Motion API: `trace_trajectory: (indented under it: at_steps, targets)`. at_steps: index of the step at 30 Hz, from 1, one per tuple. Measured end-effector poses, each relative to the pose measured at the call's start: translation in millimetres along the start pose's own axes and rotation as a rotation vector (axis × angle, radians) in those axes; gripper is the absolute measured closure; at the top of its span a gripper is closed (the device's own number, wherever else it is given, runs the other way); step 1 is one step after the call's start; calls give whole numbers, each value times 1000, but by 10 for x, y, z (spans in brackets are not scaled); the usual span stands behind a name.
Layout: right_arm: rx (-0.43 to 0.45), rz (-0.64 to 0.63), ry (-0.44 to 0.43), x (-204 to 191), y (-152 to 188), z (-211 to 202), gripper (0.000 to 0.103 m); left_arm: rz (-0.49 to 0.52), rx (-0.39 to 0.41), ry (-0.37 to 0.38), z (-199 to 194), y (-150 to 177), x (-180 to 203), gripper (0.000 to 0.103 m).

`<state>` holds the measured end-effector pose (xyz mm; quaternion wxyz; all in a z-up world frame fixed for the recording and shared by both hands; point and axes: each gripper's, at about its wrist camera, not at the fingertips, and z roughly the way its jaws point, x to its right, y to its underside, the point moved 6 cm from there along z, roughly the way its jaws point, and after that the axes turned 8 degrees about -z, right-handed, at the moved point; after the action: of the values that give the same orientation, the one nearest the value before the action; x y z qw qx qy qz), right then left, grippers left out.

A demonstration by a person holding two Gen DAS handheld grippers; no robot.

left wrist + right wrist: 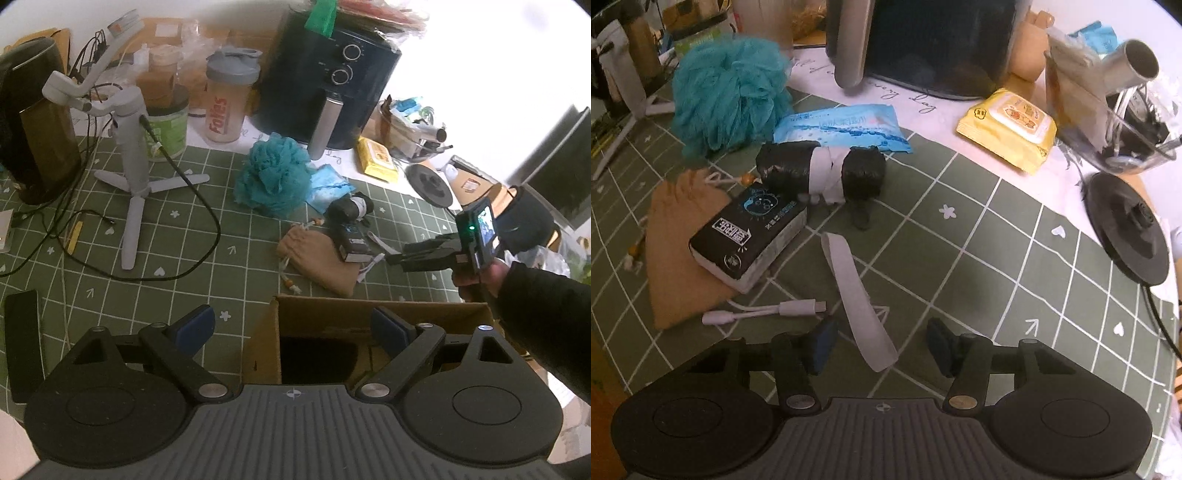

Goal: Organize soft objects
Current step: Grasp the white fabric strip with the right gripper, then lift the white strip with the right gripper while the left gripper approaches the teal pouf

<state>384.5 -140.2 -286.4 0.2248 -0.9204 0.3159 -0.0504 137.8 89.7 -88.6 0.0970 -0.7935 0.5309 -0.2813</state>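
In the right wrist view the right gripper [881,341] has its jaws half open, a white strap [857,295] lying between them, pads clear of it. The left gripper [291,328] hangs with jaws wide above a cardboard box [266,343]. On the green surface [997,258], upper left, lie a teal sponge [727,92], tan pouch [676,251] and black packet [750,240].

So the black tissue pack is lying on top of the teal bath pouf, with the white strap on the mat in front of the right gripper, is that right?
Not quite. The black tissue pack lies on the tan drawstring pouch, not on the teal bath pouf, which sits apart behind it. The right wrist view shows this. The white strap does lie on the mat in front of the right gripper.
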Motion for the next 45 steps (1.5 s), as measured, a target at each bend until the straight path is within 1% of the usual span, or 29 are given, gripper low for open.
trace_trajectory:
  at_steps: [1,2,4,5,7,9,10,14,20,30,36,45]
  targets:
    - [-3,13,-13,-2,8,-11,60,-1,1,0,0,-3,-5,11]
    - [-8,16,-13,-4,8,-15,61,-3,2,1,3,-11,-6,11]
    - [-16,19,-15,-22,24,-25,69,-4,4,3,8,-23,-6,11]
    - [-19,29,-14,-21,35,-36,71,-5,4,5,13,-28,-5,11]
    - [-23,42,-9,-22,39,-30,81,-4,3,11,25,-39,1,11]
    - [-28,58,-7,-19,45,-30,87,4,4,16,31,-55,20,11]
    - [-30,66,-4,-13,51,-32,88,12,5,19,31,-67,32,11]
    - [-33,94,5,-23,90,-86,89,52,16,24,14,-127,80,11]
    - [0,163,-1,-26,149,-265,89,104,32,26,20,-223,107,11]
    - [63,237,4,-118,204,-661,89,167,61,35,86,-437,159,11]
    - [102,282,16,-185,246,-904,89,222,90,24,220,-611,201,11]
    - [137,341,29,-290,323,-1190,89,285,124,4,563,-909,253,11]
